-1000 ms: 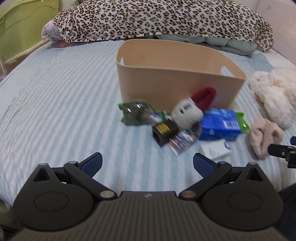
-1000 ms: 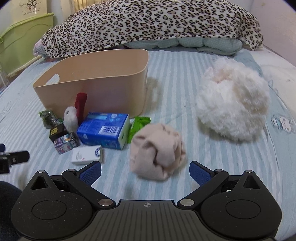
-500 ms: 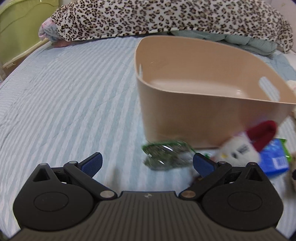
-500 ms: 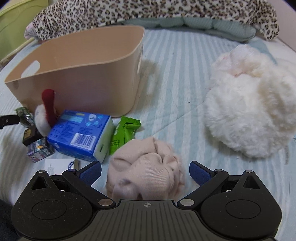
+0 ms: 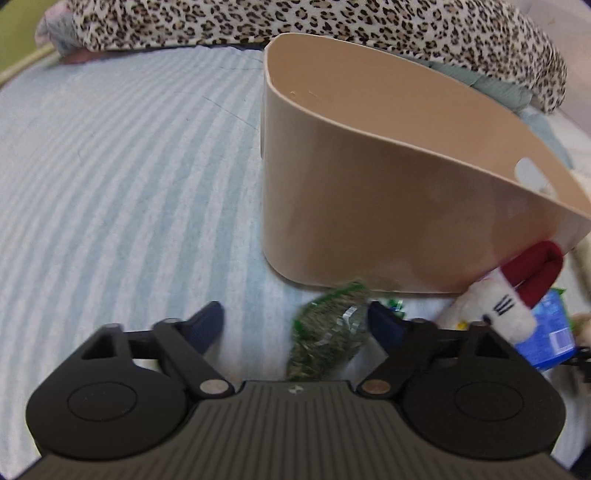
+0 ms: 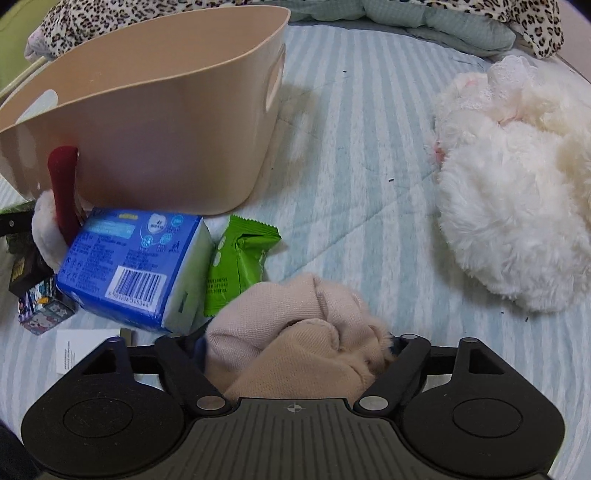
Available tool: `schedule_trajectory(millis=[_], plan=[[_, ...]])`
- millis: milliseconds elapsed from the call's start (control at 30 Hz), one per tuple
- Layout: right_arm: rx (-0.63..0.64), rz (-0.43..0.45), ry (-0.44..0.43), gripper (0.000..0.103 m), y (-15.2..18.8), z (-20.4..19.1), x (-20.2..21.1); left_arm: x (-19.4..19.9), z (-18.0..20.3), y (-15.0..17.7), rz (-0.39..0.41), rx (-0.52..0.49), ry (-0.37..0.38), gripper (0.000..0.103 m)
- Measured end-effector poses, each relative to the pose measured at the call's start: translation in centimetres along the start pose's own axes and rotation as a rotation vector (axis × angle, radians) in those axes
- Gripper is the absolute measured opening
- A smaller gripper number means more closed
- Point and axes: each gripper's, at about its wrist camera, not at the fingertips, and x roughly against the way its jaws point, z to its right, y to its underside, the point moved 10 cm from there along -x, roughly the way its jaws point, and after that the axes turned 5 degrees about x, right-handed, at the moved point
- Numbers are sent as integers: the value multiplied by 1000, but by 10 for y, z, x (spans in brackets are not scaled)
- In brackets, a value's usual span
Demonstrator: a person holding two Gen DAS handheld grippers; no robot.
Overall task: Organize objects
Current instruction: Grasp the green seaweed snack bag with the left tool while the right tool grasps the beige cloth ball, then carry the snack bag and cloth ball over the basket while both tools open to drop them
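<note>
A beige plastic bin [image 5: 369, 192] stands on the striped bed; it also shows in the right wrist view [image 6: 155, 122]. My left gripper [image 5: 295, 319] is open, and a dark green snack packet [image 5: 328, 332] lies between its fingers, close to the right one. My right gripper [image 6: 295, 343] is open around a crumpled beige cloth [image 6: 295, 332], whose folds hide both fingertips. A blue tissue pack [image 6: 129, 266], a bright green packet [image 6: 236, 258], a white-and-red plush [image 5: 509, 299], small boxes [image 6: 40, 310] and a white card [image 6: 81, 350] lie in front of the bin.
A big white fluffy plush [image 6: 517, 206] lies to the right of the cloth. A leopard-print blanket [image 5: 295, 22] runs along the back of the bed. The striped bedspread [image 5: 129, 184] stretches to the left of the bin.
Both grippers moved forward and down. The green snack packet now lies between my left fingers. The beige cloth now sits between my right fingers, covering their tips.
</note>
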Motion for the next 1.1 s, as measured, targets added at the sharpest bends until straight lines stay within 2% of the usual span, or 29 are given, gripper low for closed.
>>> schedule_trajectory(millis=[33,100,167,267,533,667,933,1100], plan=[[-3,2,4,66,-2,0,3,1,1,0,0,3,17,70],[-13,11,4,60,-3,2,5,3,3,0,-2,8,40,52],[-21,18,5,55,-3,3,6,6,5,0,-8,12,57,42],[-29,25,3,50,-2,5,9,7,7,7,-16,-19,38,34],[-58,80,-45,42,-4,4,29,19,9,13,30,-39,27,31],[-72,152,-68,42,-9,4,54,42,18,10,97,-53,13,31],[-90,377,-111,42,-55,5,123,110,46,-12,272,-79,17,31],[-78,476,-131,42,-96,-7,139,140,69,-33,376,-117,-1,31]])
